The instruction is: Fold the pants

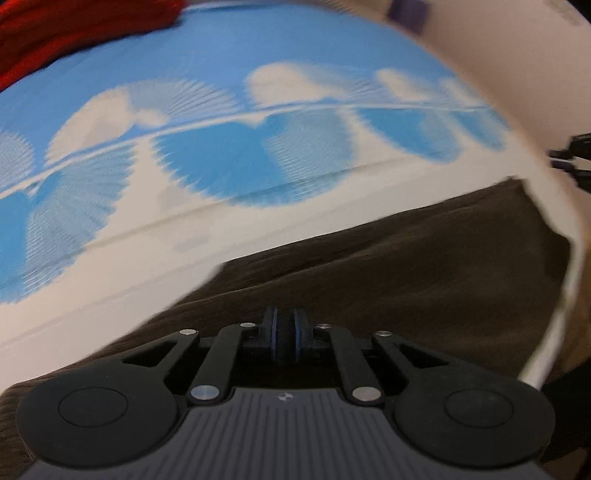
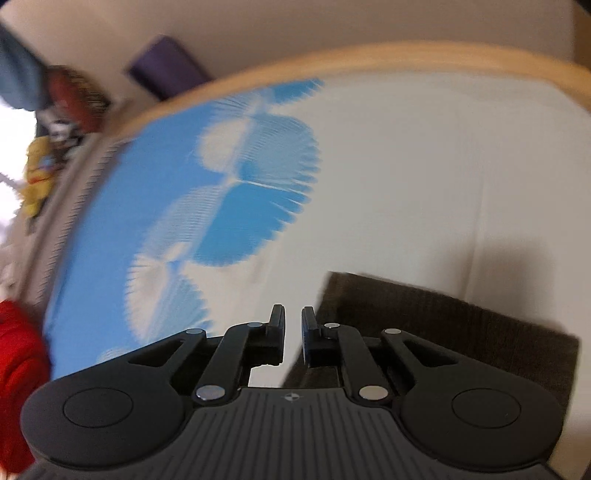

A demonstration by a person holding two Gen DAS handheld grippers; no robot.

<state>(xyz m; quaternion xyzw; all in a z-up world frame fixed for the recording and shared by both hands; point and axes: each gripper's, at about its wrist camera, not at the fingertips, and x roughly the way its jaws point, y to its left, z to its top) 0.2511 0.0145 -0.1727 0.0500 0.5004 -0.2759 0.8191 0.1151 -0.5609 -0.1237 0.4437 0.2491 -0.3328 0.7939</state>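
Our left claw (image 1: 284, 334) has its fingers pressed together over the dark brown pants (image 1: 406, 266) (whether cloth is pinched, we cannot tell). They lie on the blue-and-white cloth (image 1: 221, 55). Our right claw (image 2: 293, 334) is slightly spread beside the pants' corner.

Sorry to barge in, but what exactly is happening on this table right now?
A person is folding dark brown pants on a blue-and-white patterned tablecloth. The left gripper is pinched shut on the fabric, while the right gripper is slightly open beside the pants' edge, gripping nothing. A red garment lies off to the side.
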